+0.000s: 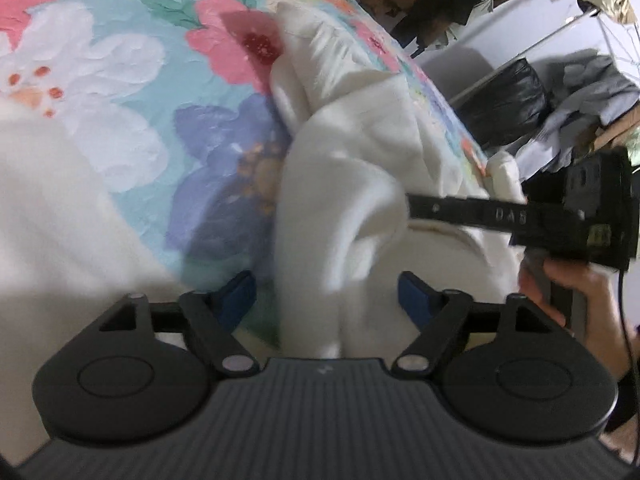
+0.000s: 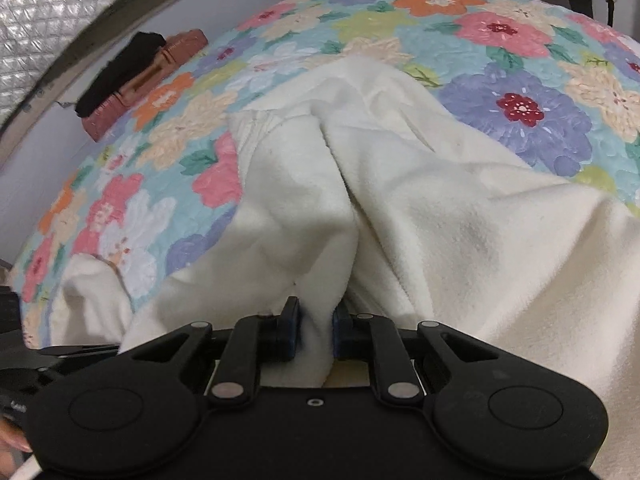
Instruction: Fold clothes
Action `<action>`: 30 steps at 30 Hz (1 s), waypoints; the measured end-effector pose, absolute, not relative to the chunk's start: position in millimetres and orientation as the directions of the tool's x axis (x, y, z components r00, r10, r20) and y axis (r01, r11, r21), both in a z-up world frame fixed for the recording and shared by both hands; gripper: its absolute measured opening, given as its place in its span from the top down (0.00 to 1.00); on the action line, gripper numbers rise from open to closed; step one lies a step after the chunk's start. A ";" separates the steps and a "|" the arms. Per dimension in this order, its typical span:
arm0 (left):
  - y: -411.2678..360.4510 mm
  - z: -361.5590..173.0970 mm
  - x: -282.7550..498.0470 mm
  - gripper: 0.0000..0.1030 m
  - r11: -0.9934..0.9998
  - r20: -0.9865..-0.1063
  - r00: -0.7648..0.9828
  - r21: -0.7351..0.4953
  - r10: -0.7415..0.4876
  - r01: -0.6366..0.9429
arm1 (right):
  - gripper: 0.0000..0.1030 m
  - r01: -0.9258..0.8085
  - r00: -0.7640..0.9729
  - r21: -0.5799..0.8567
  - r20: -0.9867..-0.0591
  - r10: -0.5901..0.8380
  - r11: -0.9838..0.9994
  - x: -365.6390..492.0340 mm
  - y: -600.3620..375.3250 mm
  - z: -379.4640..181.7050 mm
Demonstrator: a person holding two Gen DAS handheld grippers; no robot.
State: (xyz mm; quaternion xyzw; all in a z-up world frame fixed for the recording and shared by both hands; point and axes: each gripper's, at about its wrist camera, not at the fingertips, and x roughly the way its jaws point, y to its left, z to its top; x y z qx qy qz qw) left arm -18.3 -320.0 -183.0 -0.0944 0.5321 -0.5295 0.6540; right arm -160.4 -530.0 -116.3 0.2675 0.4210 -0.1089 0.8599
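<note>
Cream garment (image 2: pixel 400 200) on floral quilt (image 2: pixel 500 40): right gripper (image 2: pixel 315 332) pinches a fold to lift; left gripper (image 1: pixel 326 296) spread around a ridge, apparently for a second hold.

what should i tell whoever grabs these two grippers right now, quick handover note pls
Right gripper: shut on a bunched fold of the cream garment, lifting it off the floral bedspread.
Left gripper: open; a hanging fold of the same garment sits between its fingers, pads not pressing it.
Garment: crumpled, part on the bedspread, part raised, a ribbed edge toward the far side in the right wrist view.
Done: one pinch taken. No fold made.
Left: get a second grip with the left gripper, spread the garment flat, then fold.
</note>
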 end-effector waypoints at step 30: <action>-203.5 -146.2 66.1 0.79 0.769 -0.671 0.386 -0.488 -0.633 0.412 | 0.47 0.480 0.625 0.267 -0.772 -0.112 0.836 -101.6 -636.3 -63.5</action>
